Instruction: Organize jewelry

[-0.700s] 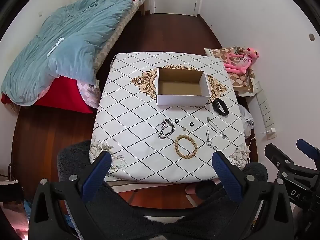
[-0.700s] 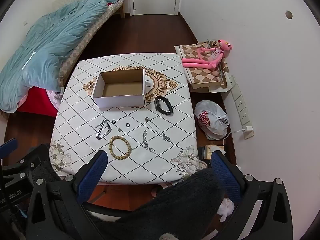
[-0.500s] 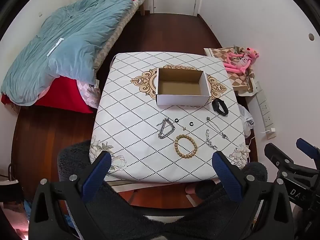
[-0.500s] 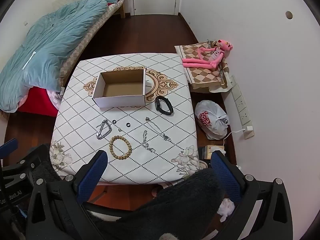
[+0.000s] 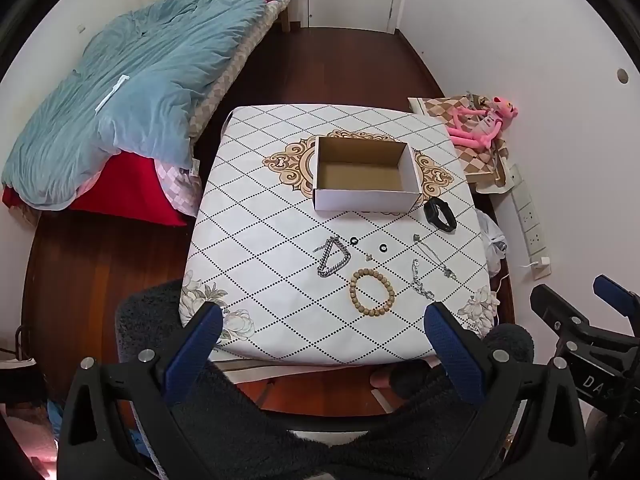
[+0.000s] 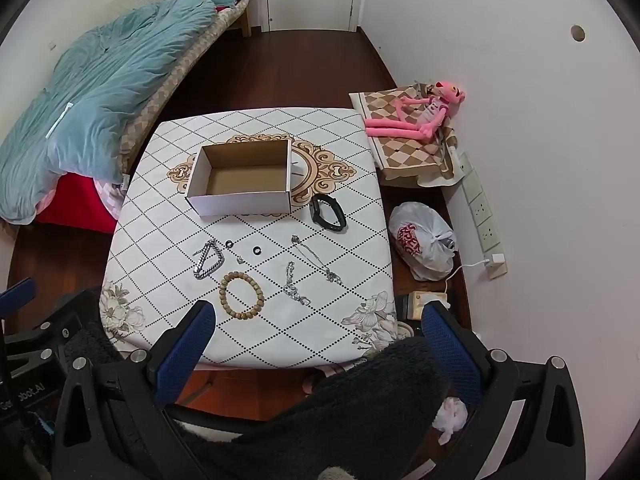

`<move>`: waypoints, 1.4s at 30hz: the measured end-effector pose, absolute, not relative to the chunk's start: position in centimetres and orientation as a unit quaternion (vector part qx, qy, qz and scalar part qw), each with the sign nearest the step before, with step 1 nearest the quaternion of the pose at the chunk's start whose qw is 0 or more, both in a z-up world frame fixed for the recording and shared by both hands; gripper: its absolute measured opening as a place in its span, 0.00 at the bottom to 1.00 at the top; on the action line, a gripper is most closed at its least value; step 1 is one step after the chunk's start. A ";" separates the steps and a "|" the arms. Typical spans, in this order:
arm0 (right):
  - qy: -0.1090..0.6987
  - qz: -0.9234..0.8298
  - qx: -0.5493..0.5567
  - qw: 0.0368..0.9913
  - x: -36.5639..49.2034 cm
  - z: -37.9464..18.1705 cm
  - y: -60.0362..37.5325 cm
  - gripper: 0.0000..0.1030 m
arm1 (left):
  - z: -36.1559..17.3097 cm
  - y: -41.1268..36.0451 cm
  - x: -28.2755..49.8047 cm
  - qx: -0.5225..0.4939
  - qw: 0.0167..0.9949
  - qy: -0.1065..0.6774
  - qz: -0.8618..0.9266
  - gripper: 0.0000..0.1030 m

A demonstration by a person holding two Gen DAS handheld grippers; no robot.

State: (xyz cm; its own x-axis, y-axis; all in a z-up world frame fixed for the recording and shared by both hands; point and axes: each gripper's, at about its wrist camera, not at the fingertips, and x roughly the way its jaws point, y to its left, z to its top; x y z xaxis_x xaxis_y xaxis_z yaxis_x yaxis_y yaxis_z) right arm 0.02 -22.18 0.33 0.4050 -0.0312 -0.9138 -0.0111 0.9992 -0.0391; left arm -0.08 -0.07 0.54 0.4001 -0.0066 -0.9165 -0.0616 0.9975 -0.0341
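Box: empty cardboard box [image 5: 364,174] at frame centre on the bench [image 5: 260,240], ready to receive pieces.
Jewelry: bead bracelet [image 5: 372,292], chain bracelet [image 5: 334,257] and black band [image 5: 440,215] lie apart below the box, easy to pick singly.
Left gripper [image 5: 322,322]: jaws spread, empty, lower frame.
Right gripper [image 6: 318,322]: jaws spread, empty, lower frame.

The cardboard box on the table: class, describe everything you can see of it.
The cardboard box is a shallow, open-topped rectangle, white outside and plain brown inside, with nothing in it. It sits flat and upright on the patterned tablecloth, over the gold medallion print. Nothing touches it; the black band lies apart, near one front corner.
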 end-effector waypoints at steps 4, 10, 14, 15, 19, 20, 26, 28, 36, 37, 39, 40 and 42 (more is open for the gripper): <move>0.544 -0.007 -0.020 0.839 -0.1 0.5 -22.2 1.00 | 0.4 0.2 -0.2 -0.033 0.837 0.546 0.014 1.00; 0.543 -0.008 -0.022 0.839 0.0 0.9 -22.2 1.00 | 0.4 0.1 -0.3 -0.034 0.837 0.546 0.014 1.00; 0.542 -0.010 -0.022 0.840 0.1 0.9 -22.3 1.00 | 0.4 0.1 -0.4 -0.036 0.837 0.546 0.014 1.00; 0.542 -0.009 -0.023 0.840 0.1 1.0 -22.4 1.00 | 0.4 0.1 -0.4 -0.035 0.837 0.546 0.014 1.00; 0.540 -0.010 -0.024 0.841 0.1 1.0 -22.4 1.00 | 0.4 0.1 -0.3 -0.036 0.837 0.546 0.014 1.00; 0.540 -0.010 -0.024 0.841 0.2 1.0 -22.5 1.00 | 0.4 0.1 -0.4 -0.036 0.837 0.546 0.014 1.00; 0.541 -0.011 -0.026 0.841 0.2 1.0 -22.6 1.00 | 0.3 -0.2 -0.3 -0.038 0.836 0.548 0.012 1.00; 0.540 -0.011 -0.027 0.841 0.2 1.0 -22.5 1.00 | 0.3 -0.2 -0.3 -0.039 0.835 0.548 0.011 1.00; 0.541 -0.011 -0.027 0.840 0.2 0.9 -22.5 1.00 | 0.2 0.1 -0.5 -0.041 0.834 0.550 0.010 1.00; 0.541 -0.011 -0.027 0.840 0.1 0.9 -22.4 1.00 | 0.2 0.1 -0.5 -0.041 0.834 0.550 0.009 1.00; 0.541 -0.012 -0.027 0.840 0.1 0.8 -22.5 1.00 | 0.2 0.1 -0.5 -0.041 0.835 0.549 0.009 1.00; 0.542 -0.012 -0.027 0.840 0.2 0.8 -22.5 1.00 | 0.2 0.1 -0.4 -0.041 0.835 0.549 0.009 1.00; 0.541 -0.013 -0.028 0.841 0.1 0.8 -22.5 1.00 | 0.2 0.1 -0.5 -0.041 0.834 0.550 0.009 1.00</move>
